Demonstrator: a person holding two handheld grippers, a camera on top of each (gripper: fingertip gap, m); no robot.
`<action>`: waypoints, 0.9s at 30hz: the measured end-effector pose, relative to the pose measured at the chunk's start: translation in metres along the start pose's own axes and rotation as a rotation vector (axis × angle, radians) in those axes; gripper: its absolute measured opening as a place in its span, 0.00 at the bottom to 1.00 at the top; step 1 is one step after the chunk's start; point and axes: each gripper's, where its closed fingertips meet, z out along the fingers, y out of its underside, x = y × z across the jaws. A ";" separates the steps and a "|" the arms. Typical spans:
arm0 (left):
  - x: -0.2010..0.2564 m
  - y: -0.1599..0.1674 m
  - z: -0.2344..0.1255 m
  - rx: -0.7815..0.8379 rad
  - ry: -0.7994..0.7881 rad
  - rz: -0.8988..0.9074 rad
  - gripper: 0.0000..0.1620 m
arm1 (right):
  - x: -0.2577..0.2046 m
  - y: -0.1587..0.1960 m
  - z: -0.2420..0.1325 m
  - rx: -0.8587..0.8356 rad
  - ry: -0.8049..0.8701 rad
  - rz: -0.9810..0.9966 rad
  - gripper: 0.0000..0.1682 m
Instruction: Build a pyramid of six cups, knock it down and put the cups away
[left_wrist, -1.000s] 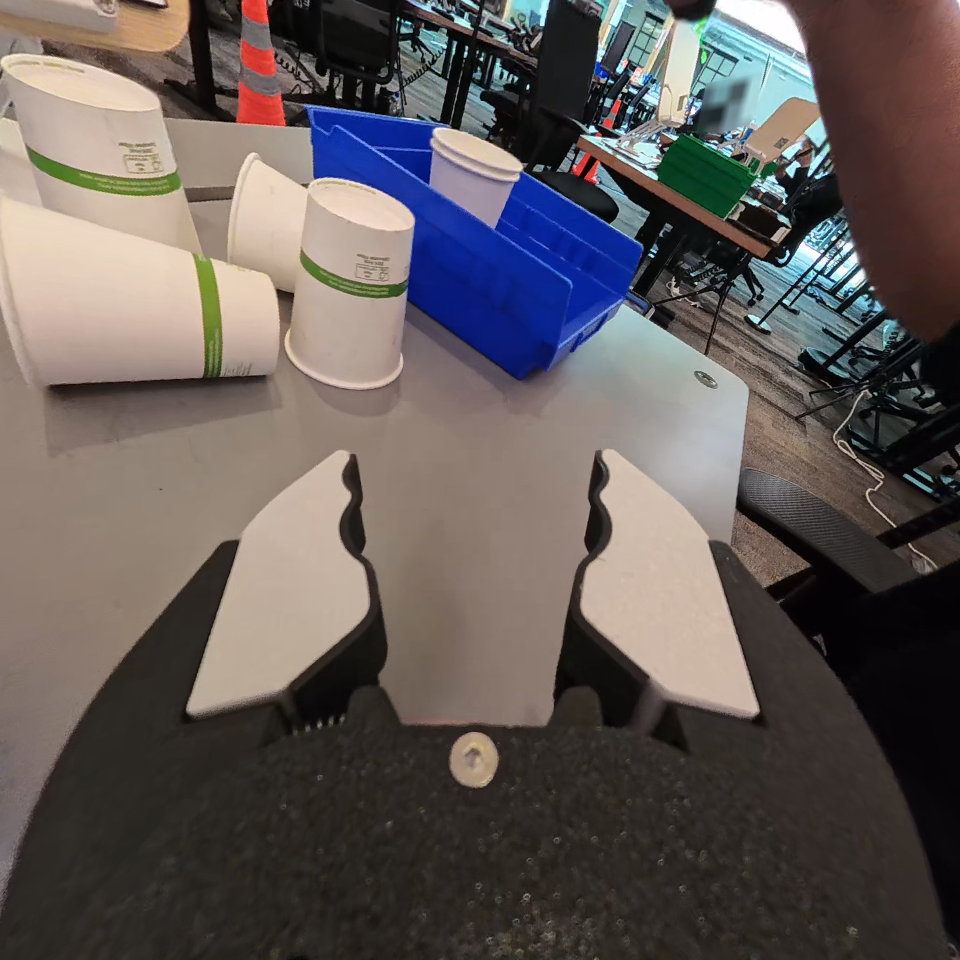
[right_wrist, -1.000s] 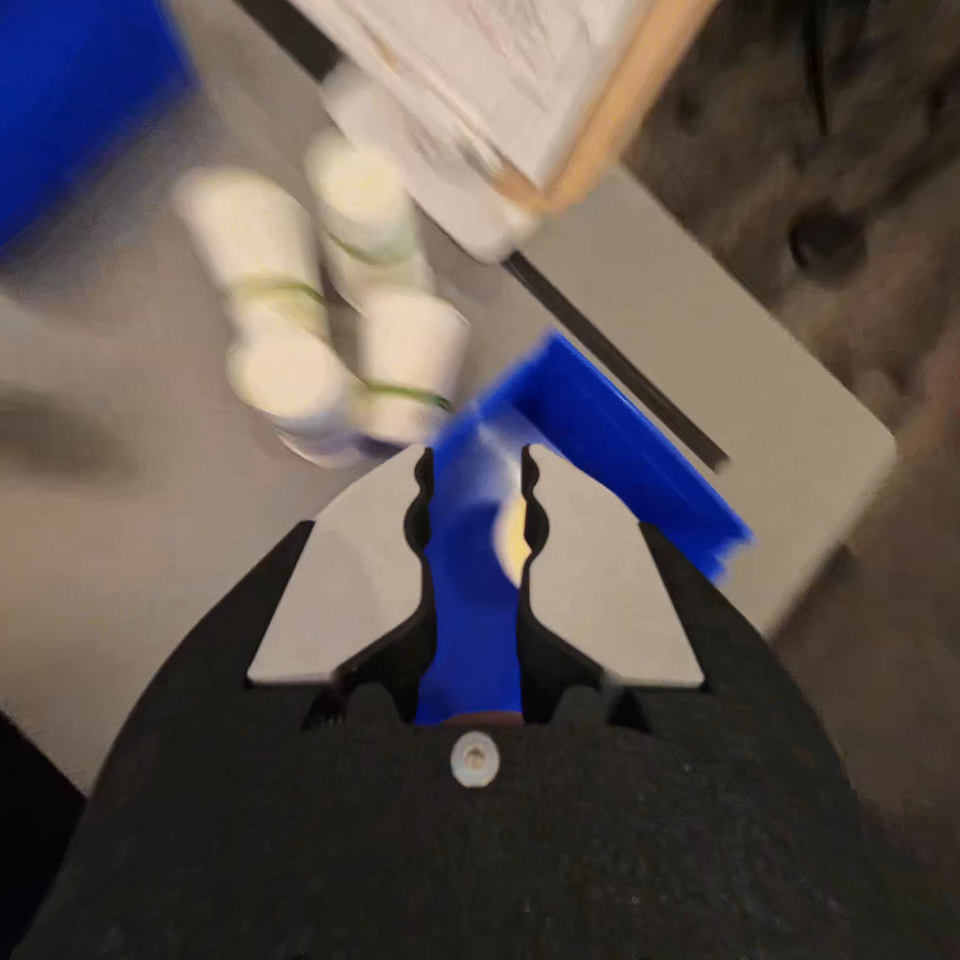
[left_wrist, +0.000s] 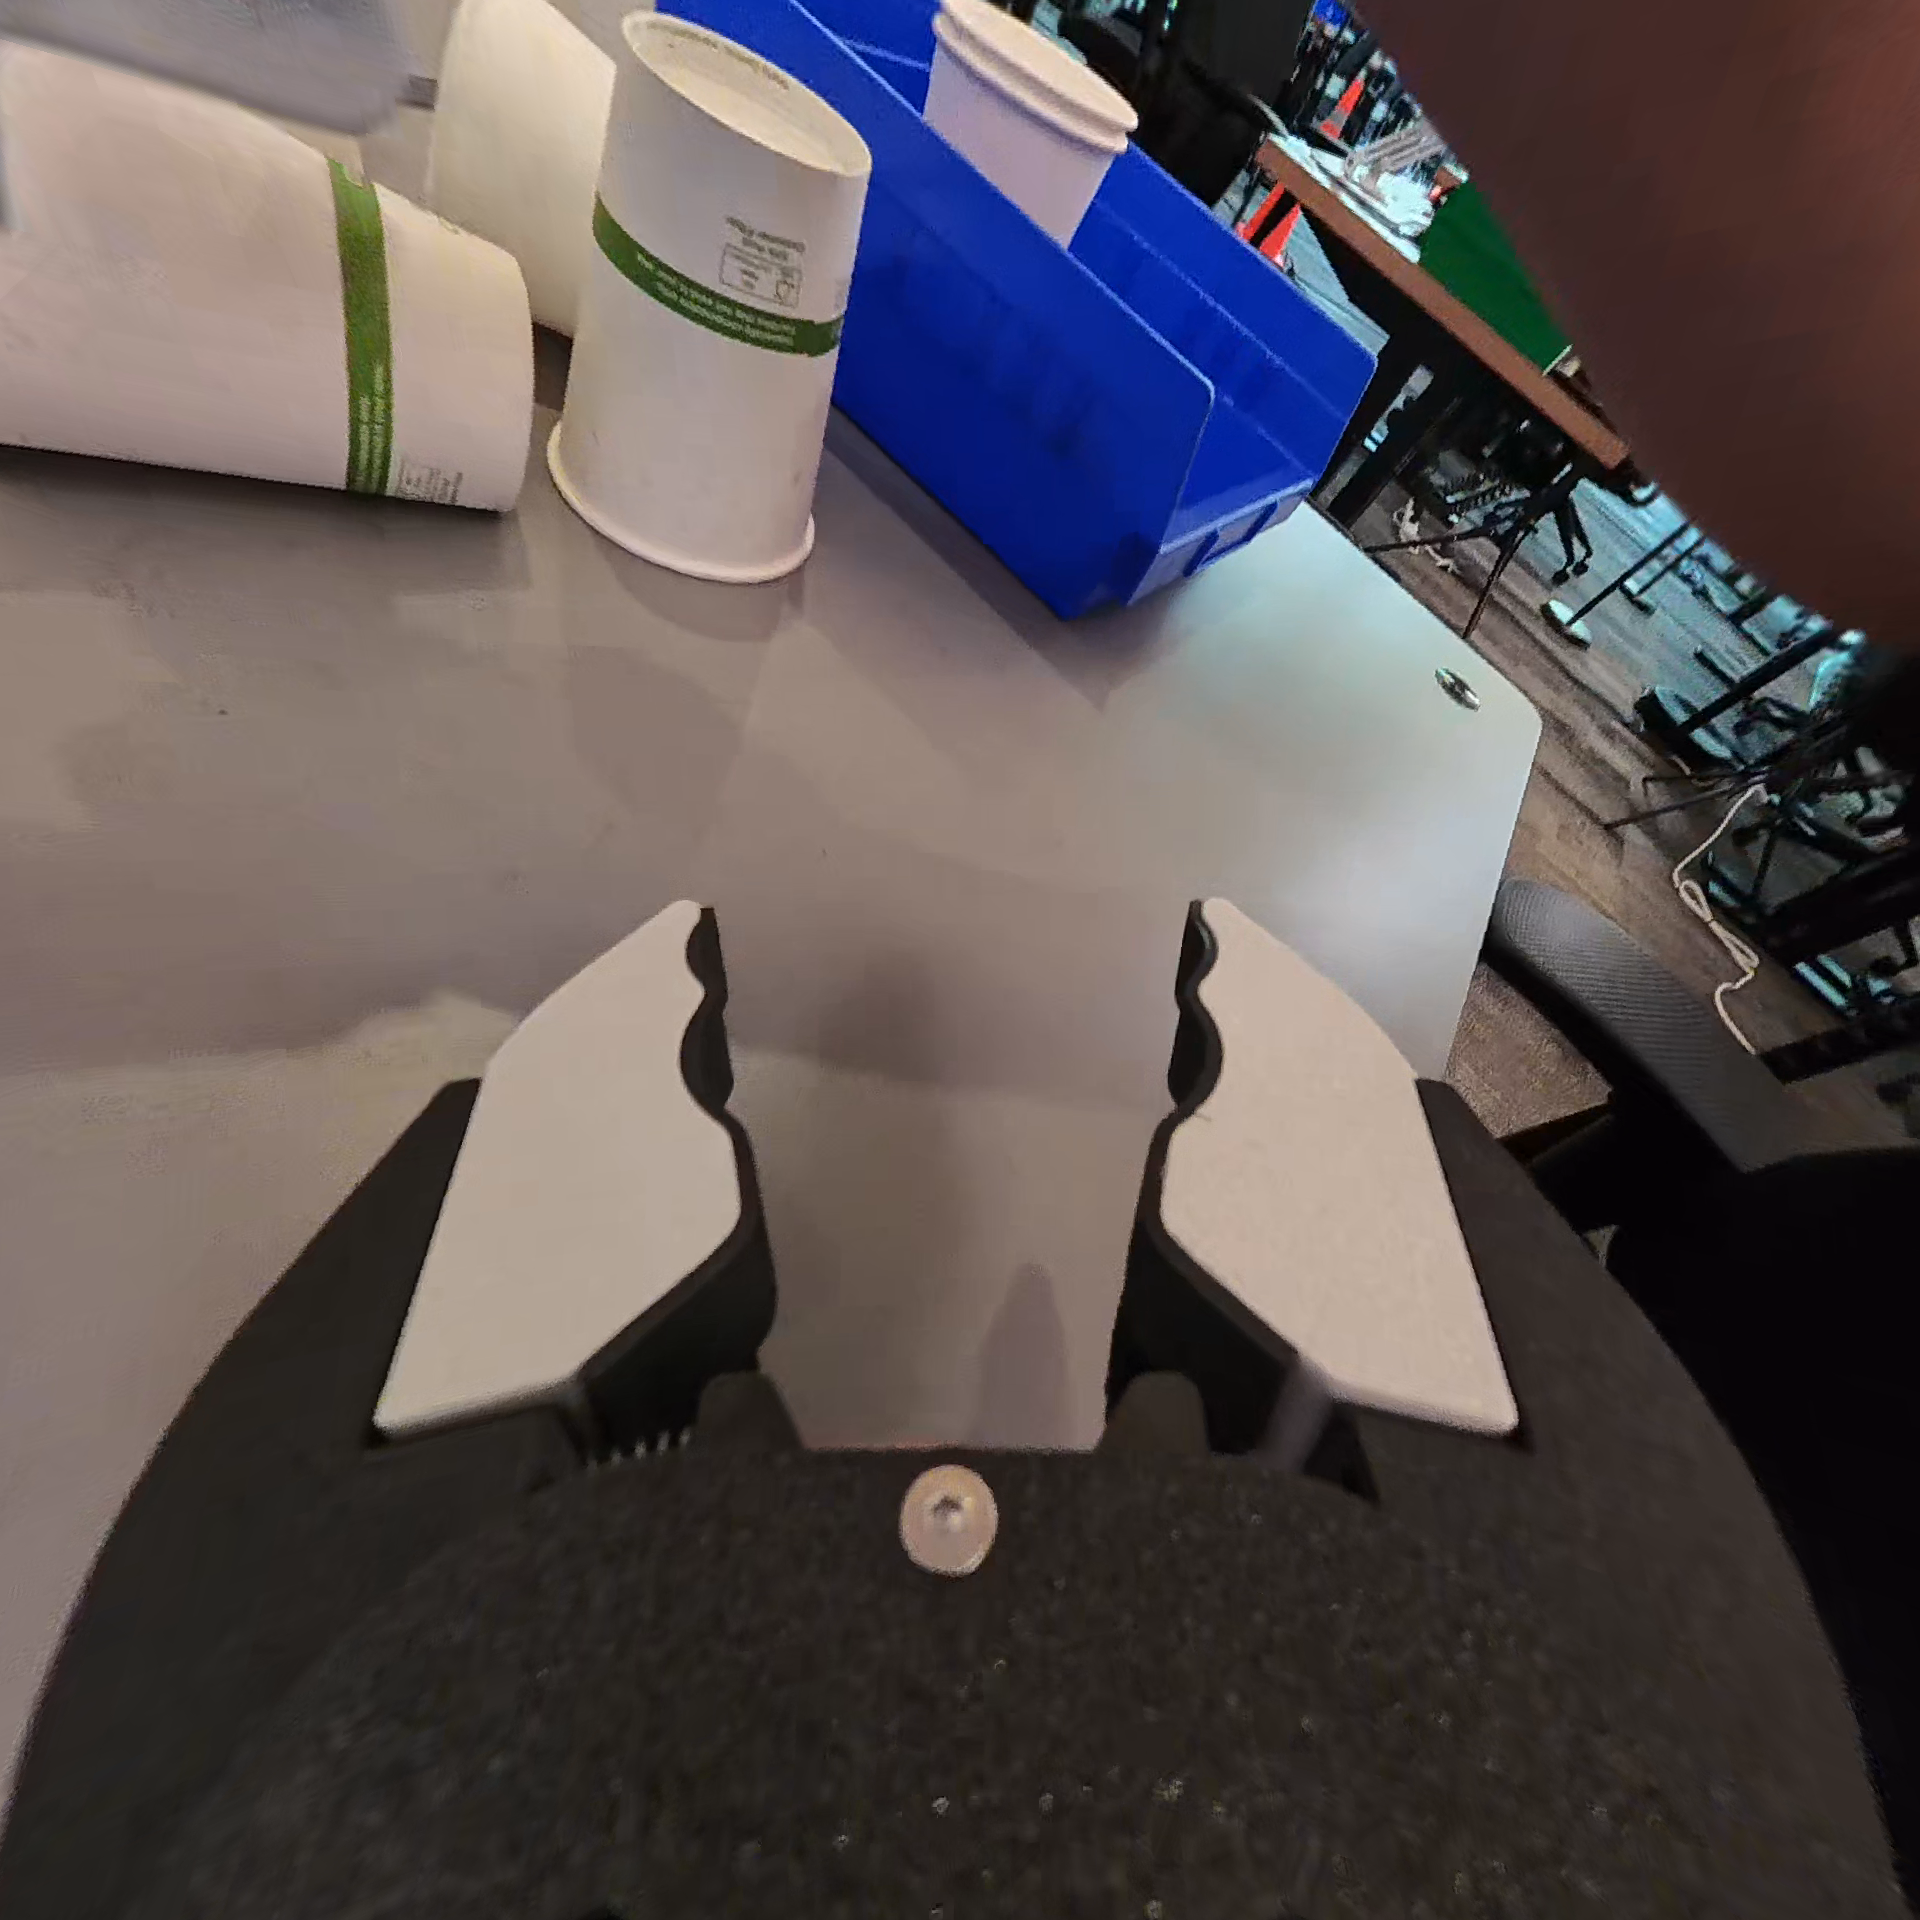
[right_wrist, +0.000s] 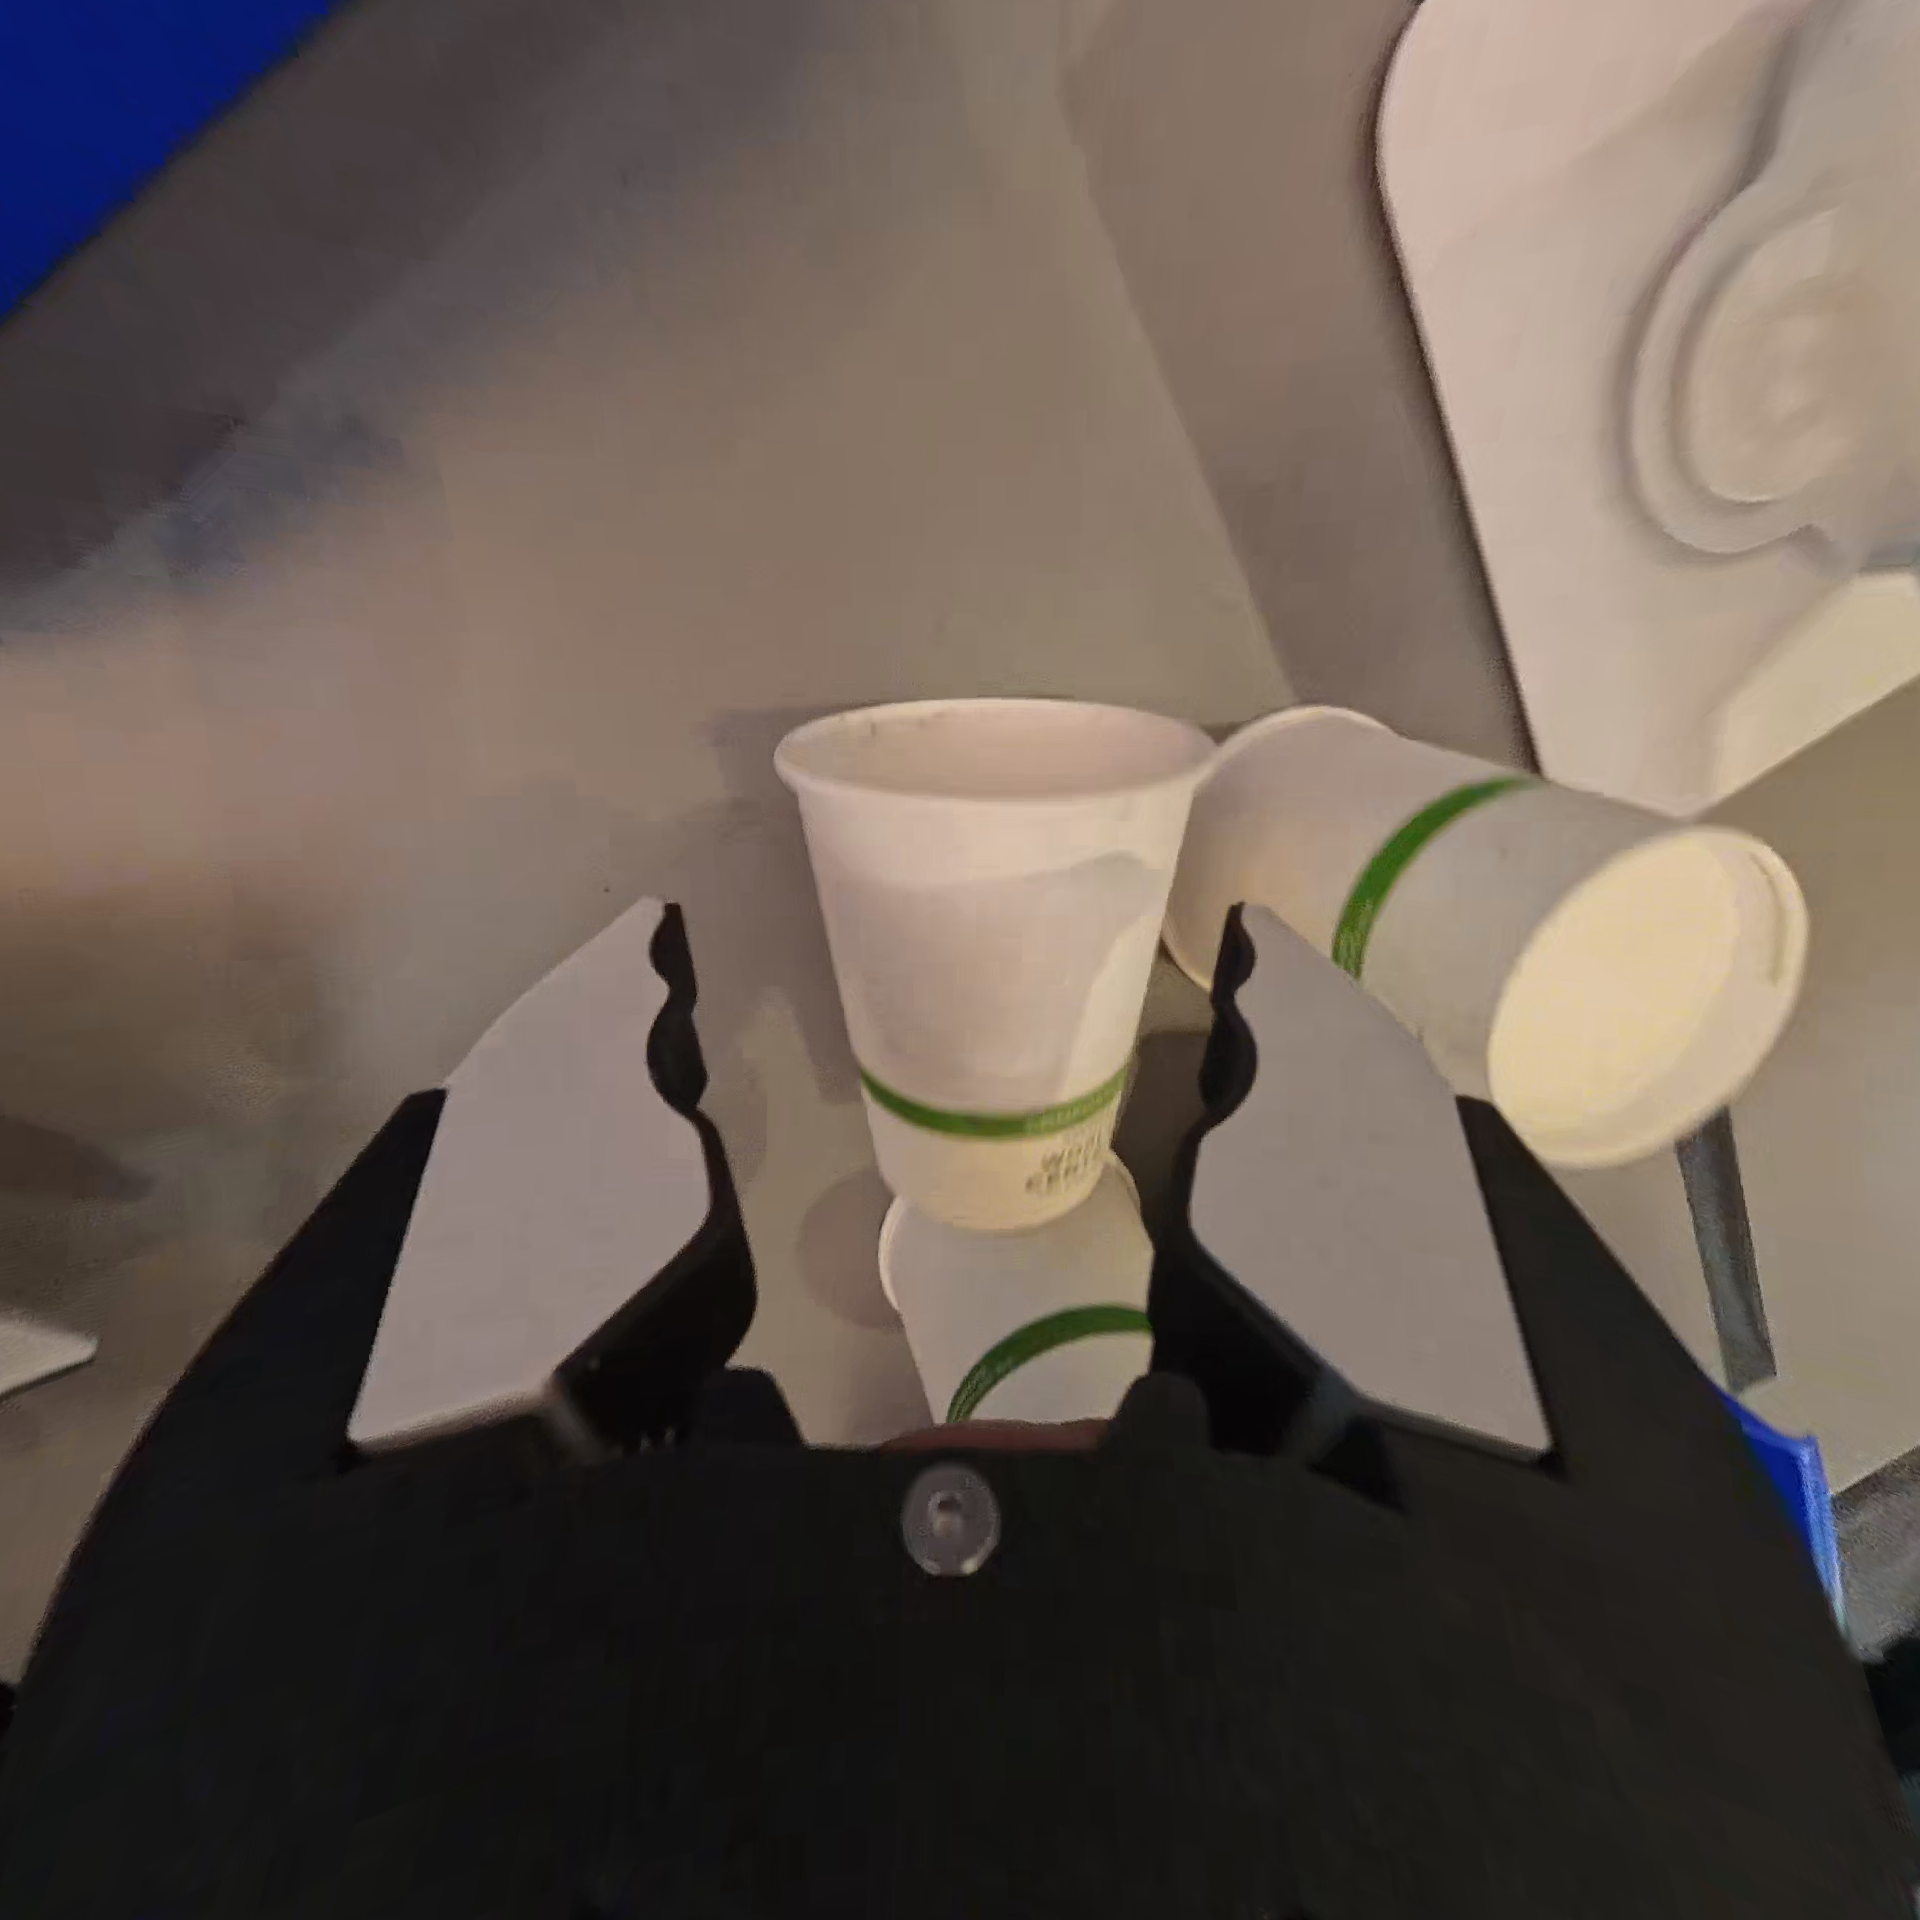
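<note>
- Grey flat tabletop (left_wrist: 1039, 790) lies bare ahead of the left gripper (left_wrist: 951, 925), its rounded corner edge at 2 o'clock.
- Blue plastic bin (left_wrist: 1049, 416) at 12 o'clock holds one upright white paper cup (left_wrist: 1023, 135).
- Inverted green-banded paper cup (left_wrist: 717, 322) stands just beside the bin.
- Left gripper gapes wide, empty.
- Right gripper (right_wrist: 951, 925), fingers spread wide, frames a tumbled white paper cup (right_wrist: 987, 945) lying among others.

cups (left_wrist: 717, 343): 5 visible | blue bin (left_wrist: 1039, 395): 1 | table (left_wrist: 935, 790): 1
</note>
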 end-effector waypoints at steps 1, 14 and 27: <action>0.001 0.001 0.000 -0.004 0.005 0.008 0.51 | 0.000 -0.004 0.008 -0.024 -0.009 -0.009 0.57; 0.006 0.000 -0.004 -0.018 0.026 0.043 0.51 | 0.009 -0.025 -0.020 0.200 0.129 -0.040 0.55; 0.010 0.009 0.005 -0.057 0.031 0.050 0.51 | 0.143 0.165 -0.271 1.052 0.548 0.430 0.55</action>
